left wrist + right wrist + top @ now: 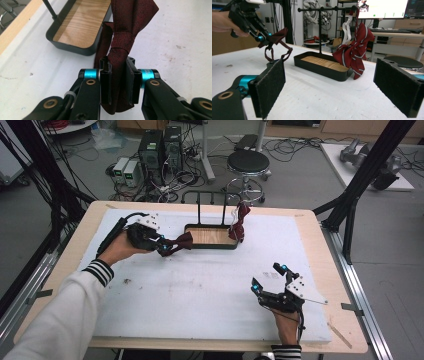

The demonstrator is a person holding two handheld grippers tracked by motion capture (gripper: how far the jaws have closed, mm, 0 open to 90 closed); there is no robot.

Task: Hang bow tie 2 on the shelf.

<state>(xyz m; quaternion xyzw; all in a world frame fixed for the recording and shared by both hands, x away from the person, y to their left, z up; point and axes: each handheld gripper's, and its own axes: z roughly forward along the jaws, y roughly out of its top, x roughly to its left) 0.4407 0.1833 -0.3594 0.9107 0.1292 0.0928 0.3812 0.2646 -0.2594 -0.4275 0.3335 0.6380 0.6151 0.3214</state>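
My left gripper (161, 246) is shut on a dark maroon bow tie (179, 243), held just above the white mat left of the stand's tray. In the left gripper view the bow tie (122, 37) is pinched by one wing between the pads (107, 85), its knot and other wing pointing toward the tray (75, 47). A striped red bow tie (240, 222) hangs from the black stand's bar (327, 9) at its right end, drooping over the tray's corner (354, 53). My right gripper (270, 277) stands open near the front right, nothing between its pads (270, 85).
The stand's black tray (187, 231) with a wooden floor sits at the mat's far middle. The white mat (200, 285) covers most of the wooden table. Beyond the far edge stand a stool (248, 162), computers and cables. A black frame post (370, 165) rises at the right.
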